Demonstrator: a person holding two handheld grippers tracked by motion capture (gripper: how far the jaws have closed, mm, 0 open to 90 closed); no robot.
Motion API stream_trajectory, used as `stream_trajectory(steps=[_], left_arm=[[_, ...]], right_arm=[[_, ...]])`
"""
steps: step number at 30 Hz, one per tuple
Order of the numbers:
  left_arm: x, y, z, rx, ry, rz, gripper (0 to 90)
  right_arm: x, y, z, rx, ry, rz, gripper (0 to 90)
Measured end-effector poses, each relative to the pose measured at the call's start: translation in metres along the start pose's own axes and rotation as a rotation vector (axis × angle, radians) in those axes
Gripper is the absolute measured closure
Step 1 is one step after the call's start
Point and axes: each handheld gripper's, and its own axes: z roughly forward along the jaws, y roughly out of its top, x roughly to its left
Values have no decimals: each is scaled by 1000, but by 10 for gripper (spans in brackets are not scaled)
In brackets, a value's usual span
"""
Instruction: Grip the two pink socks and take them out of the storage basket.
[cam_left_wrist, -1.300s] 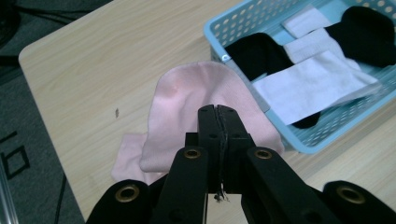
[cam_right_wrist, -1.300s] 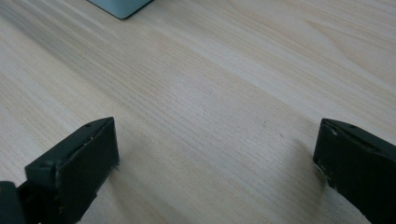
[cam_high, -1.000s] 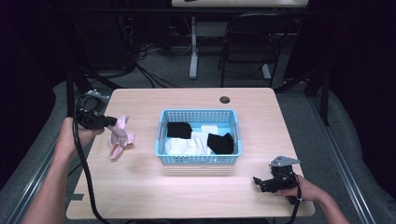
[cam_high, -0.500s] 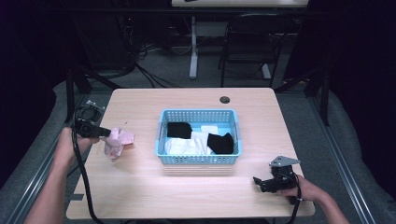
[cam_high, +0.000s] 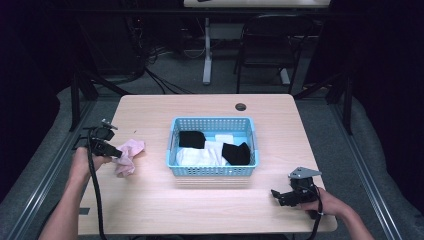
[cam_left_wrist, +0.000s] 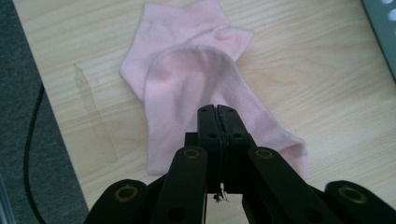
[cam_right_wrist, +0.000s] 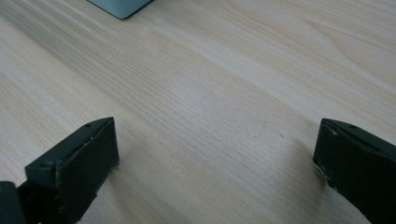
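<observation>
Here the left hand-held gripper (cam_high: 116, 152) is clenched on the pink sock (cam_left_wrist: 196, 93), which lies crumpled on the table (cam_high: 210, 200) left of the blue basket (cam_high: 172, 145); best to release only once it lies flat; the right hand-held gripper (cam_high: 280, 196) rests released.

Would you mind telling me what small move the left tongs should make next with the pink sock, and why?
Probably open and let go. The left tongs are shut on the pink sock, which already lies spread on the table left of the blue basket, so releasing should leave it there. The right tongs rest open, apart.
</observation>
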Motion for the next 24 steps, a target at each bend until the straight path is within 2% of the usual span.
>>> stream_trajectory(steps=[4,6,7,9,10,11,13,15,18,24], left_arm=[[3,-2,8,1,-11,-19,877],[4,-3,9,-9,-17,-27,829],[5,-4,8,-26,-13,-33,746],[6,-6,-1,-80,1,-40,497],[5,-7,-6,-102,12,-44,411],[5,-8,-9,-115,17,-46,329],[3,-12,-19,-151,32,-51,232],[0,-16,-27,-181,44,-54,167],[-6,-26,-37,-228,60,-48,135],[-16,-51,-39,-275,72,-64,42]], right_arm=[[0,0,0,0,2,-2,0],[0,0,0,0,2,-1,0],[0,0,0,0,2,-1,0],[0,0,0,0,2,-1,0],[0,0,0,-1,2,-1,0],[0,0,0,0,0,0,0],[0,0,0,0,0,0,0],[0,0,0,0,2,-1,0],[0,0,0,0,0,0,0],[0,0,0,-3,-1,0,0]])
